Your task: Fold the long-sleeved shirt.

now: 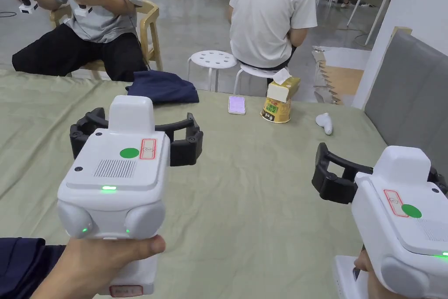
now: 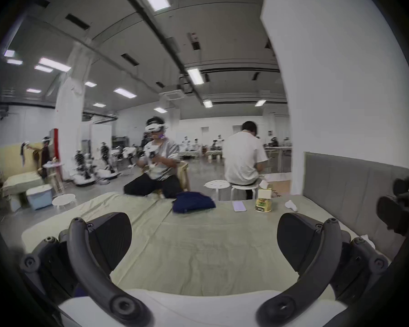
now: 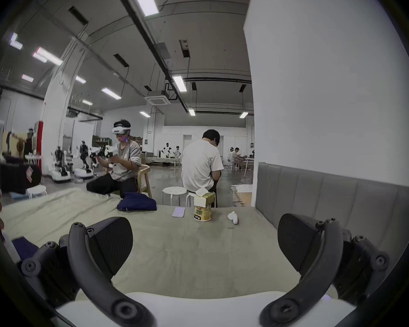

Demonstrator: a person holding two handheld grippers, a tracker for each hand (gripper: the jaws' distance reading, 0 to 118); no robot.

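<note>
Over the green sheet (image 1: 262,190), both grippers' jaws gape empty; navy shirt (image 1: 164,87) seemingly folded.

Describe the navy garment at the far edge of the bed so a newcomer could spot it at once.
Start from the pale green bed sheet that covers the work surface and follow it to its far edge, in front of the wooden chair. There lies the navy garment, bundled in a low heap. To its right sit a phone, a printed cup and a white controller; it alone is dark, soft cloth.
</note>
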